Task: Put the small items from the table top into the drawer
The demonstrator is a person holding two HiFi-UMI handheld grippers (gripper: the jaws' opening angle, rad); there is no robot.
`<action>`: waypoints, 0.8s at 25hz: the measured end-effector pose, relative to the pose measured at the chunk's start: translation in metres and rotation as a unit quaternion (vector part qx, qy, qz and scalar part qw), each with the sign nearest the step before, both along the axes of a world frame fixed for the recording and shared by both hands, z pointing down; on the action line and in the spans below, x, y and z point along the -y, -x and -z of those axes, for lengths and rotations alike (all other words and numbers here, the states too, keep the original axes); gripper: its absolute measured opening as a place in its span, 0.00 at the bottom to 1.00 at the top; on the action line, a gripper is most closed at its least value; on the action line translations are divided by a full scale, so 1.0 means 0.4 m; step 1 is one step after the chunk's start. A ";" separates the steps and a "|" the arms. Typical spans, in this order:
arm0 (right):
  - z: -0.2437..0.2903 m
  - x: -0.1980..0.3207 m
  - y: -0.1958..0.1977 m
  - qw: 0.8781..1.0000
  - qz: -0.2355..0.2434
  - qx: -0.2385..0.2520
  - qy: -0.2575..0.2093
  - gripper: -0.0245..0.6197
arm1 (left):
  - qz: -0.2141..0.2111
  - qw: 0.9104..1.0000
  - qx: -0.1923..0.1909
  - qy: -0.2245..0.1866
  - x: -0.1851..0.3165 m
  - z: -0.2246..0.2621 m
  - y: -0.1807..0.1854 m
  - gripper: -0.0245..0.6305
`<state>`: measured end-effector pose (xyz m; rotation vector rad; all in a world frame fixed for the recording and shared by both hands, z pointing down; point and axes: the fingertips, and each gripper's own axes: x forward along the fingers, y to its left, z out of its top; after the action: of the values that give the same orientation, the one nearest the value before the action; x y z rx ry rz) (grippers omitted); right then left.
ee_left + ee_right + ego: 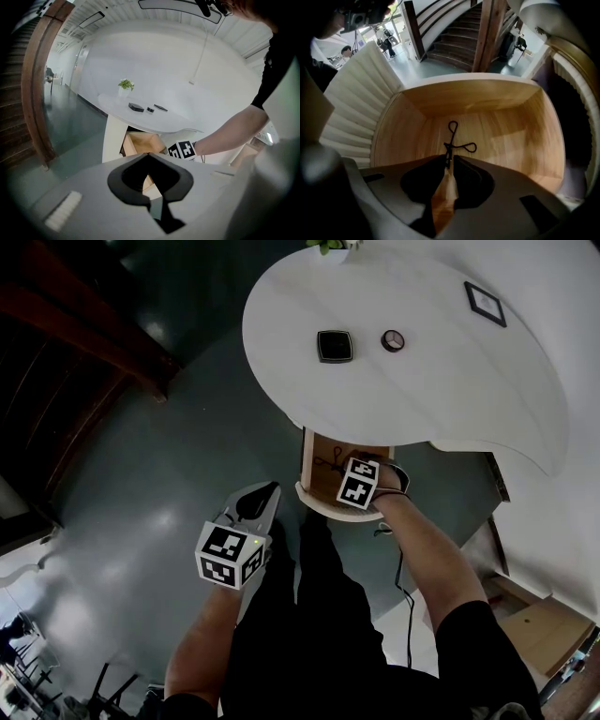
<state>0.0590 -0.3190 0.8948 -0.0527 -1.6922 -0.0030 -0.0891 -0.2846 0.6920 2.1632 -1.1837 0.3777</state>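
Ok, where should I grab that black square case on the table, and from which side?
Pinch the black square case across two opposite straight edges, coming straight down from above. It lies flat and low on the white table, with bare top all round it.

Black eyelash curler (pixel 451 138) inside the open wooden drawer (pixel 464 96) (loop handles splayed apart).

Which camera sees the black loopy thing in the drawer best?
The right gripper view. The black loopy tool sits clear in its middle, lying in the wooden drawer, one end between the fingers of the right gripper. The head view shows only thin dark lines. The left gripper view shows the drawer, not the tool.
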 end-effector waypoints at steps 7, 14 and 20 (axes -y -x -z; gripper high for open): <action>0.089 0.014 0.005 0.999 -0.024 0.019 -0.043 0.15 | 0.000 1.000 -0.004 -0.014 -0.033 0.044 0.024 0.06; 0.261 -0.015 0.002 0.994 -0.070 0.034 -0.082 0.15 | -0.010 0.999 -0.002 -0.051 -0.055 0.161 0.057 0.06; 0.432 -0.087 0.018 0.982 -0.136 0.074 -0.106 0.13 | -0.036 0.996 -0.009 -0.084 -0.085 0.275 0.072 0.06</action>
<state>0.0516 -0.2842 0.7222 0.3451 -1.8267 0.0179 -0.1181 -0.2506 0.5821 2.3540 -1.1684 0.2981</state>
